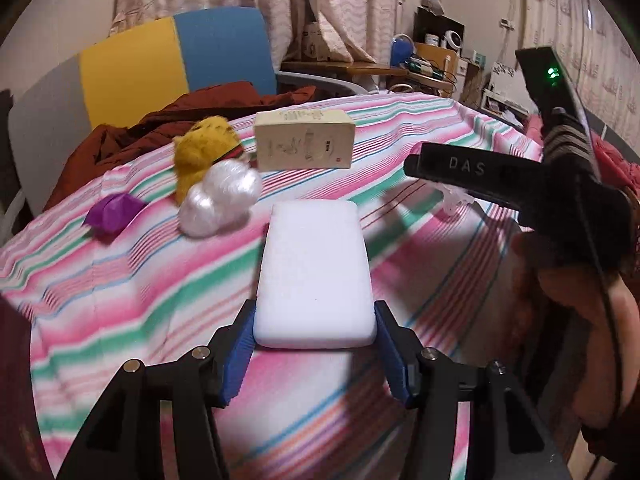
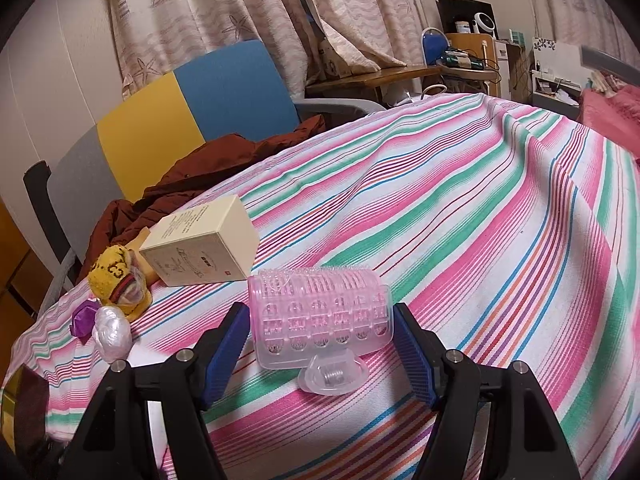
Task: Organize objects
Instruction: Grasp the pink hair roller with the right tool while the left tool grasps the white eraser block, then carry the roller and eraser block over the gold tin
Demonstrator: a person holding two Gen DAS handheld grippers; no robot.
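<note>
Right up against our left gripper (image 1: pixel 315 344) is a white foam block (image 1: pixel 314 276), and we've got the blue pads (image 1: pixel 239 356) pinching its near end from both sides, with the rest of it sticking out ahead over the striped sheet (image 1: pixel 120 300). Past its far tip and off to the left we can see a pearly white plastic ball (image 1: pixel 218 204), a yellow plush toy (image 1: pixel 202 152) just behind that, and a purple scrap (image 1: pixel 112 212) further left. Straight ahead, well past the block, a cream box (image 1: pixel 304 140) stands on its edge.

Our right gripper (image 2: pixel 320 356) sits spread around a pink hair roller (image 2: pixel 320 320) lying crosswise on the sheet; both pads look like they stand just off its ends, though honestly it's close. Ahead-left of it we see the box again, toy and ball beyond.
</note>
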